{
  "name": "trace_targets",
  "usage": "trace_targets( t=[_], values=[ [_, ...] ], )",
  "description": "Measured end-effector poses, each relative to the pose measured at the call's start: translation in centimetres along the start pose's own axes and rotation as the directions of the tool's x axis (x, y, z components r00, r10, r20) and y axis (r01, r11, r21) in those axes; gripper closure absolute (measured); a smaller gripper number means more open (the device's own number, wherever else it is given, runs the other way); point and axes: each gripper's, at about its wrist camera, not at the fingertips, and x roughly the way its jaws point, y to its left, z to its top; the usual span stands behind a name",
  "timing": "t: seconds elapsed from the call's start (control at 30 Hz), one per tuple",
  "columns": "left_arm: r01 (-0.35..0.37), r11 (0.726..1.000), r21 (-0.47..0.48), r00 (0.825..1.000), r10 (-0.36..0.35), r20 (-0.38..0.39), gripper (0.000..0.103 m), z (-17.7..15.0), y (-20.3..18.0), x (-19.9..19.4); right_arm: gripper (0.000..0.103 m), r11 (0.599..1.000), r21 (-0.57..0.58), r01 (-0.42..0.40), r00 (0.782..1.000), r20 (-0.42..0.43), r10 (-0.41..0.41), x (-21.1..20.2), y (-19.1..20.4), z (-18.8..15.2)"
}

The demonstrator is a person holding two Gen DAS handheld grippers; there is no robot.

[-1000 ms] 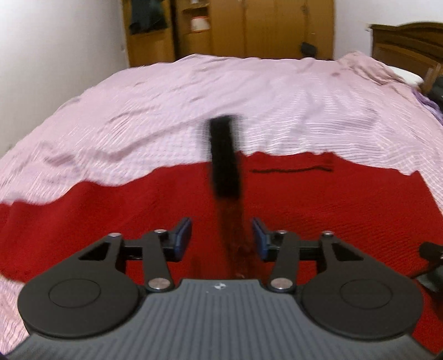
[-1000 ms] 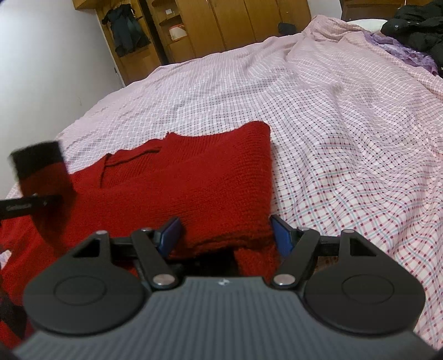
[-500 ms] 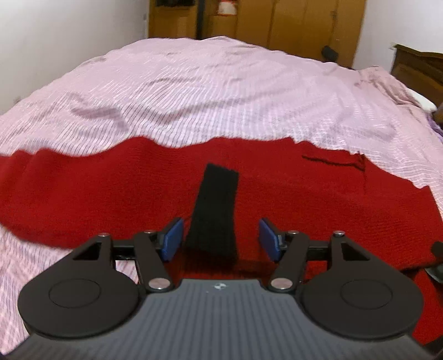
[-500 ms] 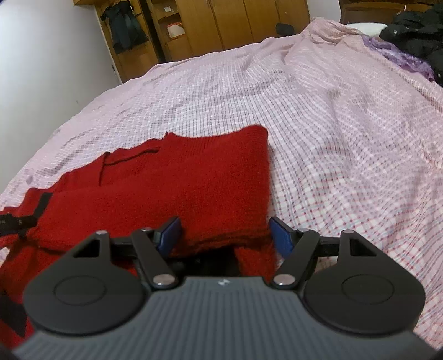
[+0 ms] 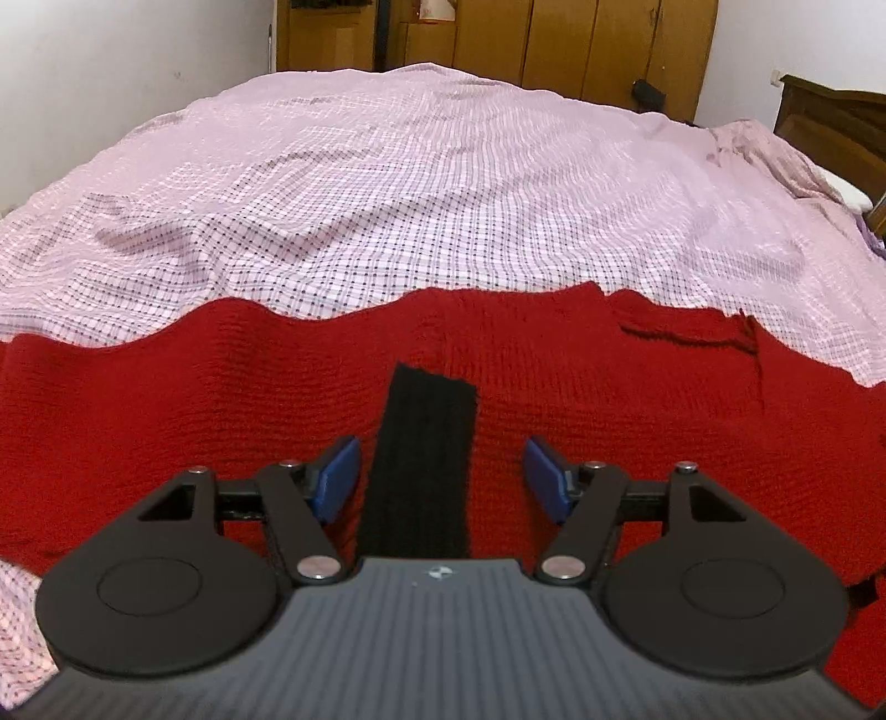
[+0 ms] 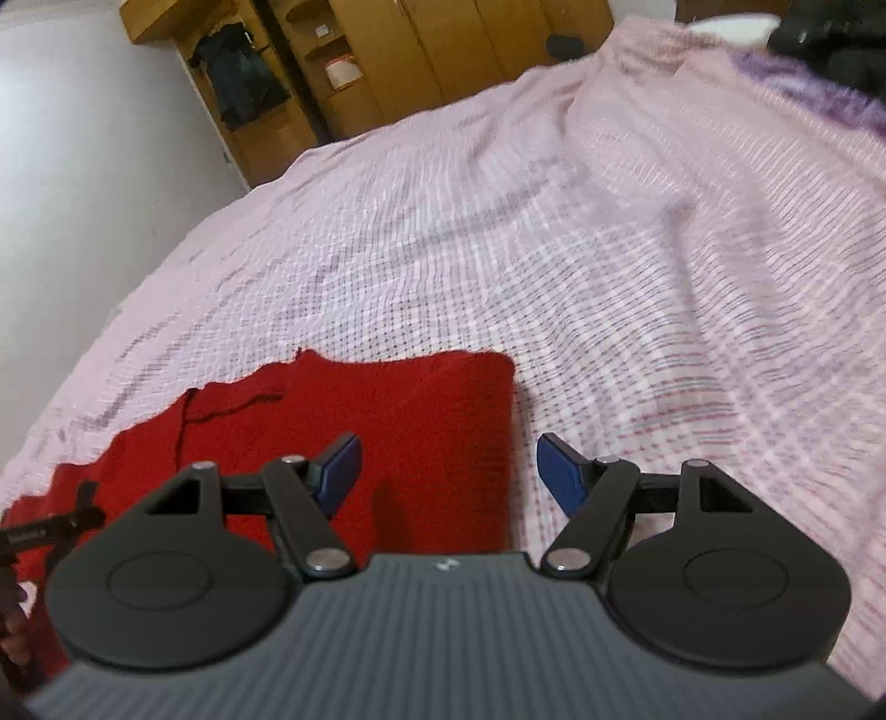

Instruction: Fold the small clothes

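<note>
The red knitted sweater (image 5: 554, 410) is lying flat on the bed (image 5: 443, 183), spreading across the near part of the pink checked bedsheet. In the left wrist view it is filling the whole width below the sheet, with its neckline seam showing as a dark line toward the right. A black ribbed cuff (image 5: 423, 465) is lying on top of the red knit, running from under the camera body up between the two blue pads.

The left tool (image 5: 440, 479) is hanging just over the sweater with its fingers spread apart; the black cuff is sitting in the gap nearer the left pad, and no pad is visibly touching it.

In the right wrist view the sweater (image 6: 398, 421) is showing its folded right edge, which is running down between the pads of the right tool (image 6: 448, 479). That tool is also spread wide, gripping nothing: its left pad is over red knit and its right pad is over bare sheet. The view is somewhat blurred.

Beyond the bed, wooden wardrobes (image 5: 554, 44) are standing against the far wall, and a dark wooden headboard (image 5: 830, 138) is showing at the right.
</note>
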Motion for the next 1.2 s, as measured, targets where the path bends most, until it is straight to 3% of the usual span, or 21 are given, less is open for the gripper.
trace_targets(
  t=[0.13, 0.2, 0.23, 0.27, 0.37, 0.47, 0.57, 0.67, 0.8, 0.9, 0.97, 1.2],
  values=[
    [-0.003, 0.999, 0.046, 1.0, 0.002, 0.023, 0.048, -0.2, -0.7, 0.1, 0.031, 0.997, 0.054, -0.052, 0.998, -0.027, 0.054, 2.5, -1.2, 0.0],
    [-0.02, 0.997, 0.069, 0.999, 0.017, 0.044, 0.063, -0.5, -1.1, -0.1, 0.05, 0.997, 0.045, -0.063, 0.998, -0.013, 0.063, 2.8, -1.0, 0.0],
    [-0.036, 0.996, 0.08, 0.997, 0.031, 0.064, 0.076, -0.5, -1.4, -0.3, 0.073, 0.997, 0.029, -0.07, 0.998, -0.01, 0.07, 2.7, -0.7, -0.1],
    [-0.037, 0.995, 0.089, 0.996, 0.03, 0.081, 0.081, -0.6, -1.6, -0.6, 0.081, 0.997, 0.017, -0.07, 0.998, 0.01, 0.07, 2.3, -0.4, 0.0],
    [-0.055, 0.99, 0.132, 0.989, 0.036, 0.144, 0.083, -0.2, -2.7, -1.0, 0.085, 0.998, -0.037, -0.055, 0.987, 0.146, 0.06, -0.1, 0.3, -0.1],
    [-0.071, 0.988, 0.135, 0.989, 0.052, 0.135, 0.083, 0.2, -3.1, 0.2, 0.085, 0.998, -0.052, 0.038, 0.983, 0.179, -0.029, -0.2, 0.4, -0.1],
    [-0.087, 0.987, 0.132, 0.993, 0.075, 0.095, 0.083, 0.1, -3.3, 2.3, 0.084, 0.994, -0.042, 0.098, 0.991, 0.099, -0.094, 1.9, -0.2, -0.6],
    [-0.105, 0.981, 0.163, 0.991, 0.091, 0.094, 0.082, -0.1, -3.7, 2.8, 0.084, 0.996, -0.006, 0.09, 0.994, 0.069, -0.09, 2.6, -1.2, -0.8],
    [-0.115, 0.98, 0.165, 0.99, 0.1, 0.095, 0.07, 0.0, -3.7, 2.4, 0.075, 0.996, 0.003, 0.086, 0.994, 0.068, -0.086, 2.2, -1.2, -0.5],
    [-0.142, 0.978, 0.15, 0.987, 0.13, 0.091, 0.049, 0.1, -3.3, 1.3, 0.057, 0.996, 0.005, 0.091, 0.993, 0.077, -0.091, 1.5, -0.8, -0.1],
    [-0.144, 0.981, 0.13, 0.987, 0.133, 0.086, 0.047, 0.1, -2.7, 0.4, 0.043, 0.997, 0.006, 0.074, 0.992, 0.1, -0.074, 0.1, -0.3, 0.0],
    [-0.134, 0.991, -0.018, 0.99, 0.135, 0.043, 0.046, 0.4, 1.2, -2.9, 0.043, 0.997, -0.064, 0.033, 0.992, 0.126, -0.025, -4.0, 2.7, 0.2]
  ],
)
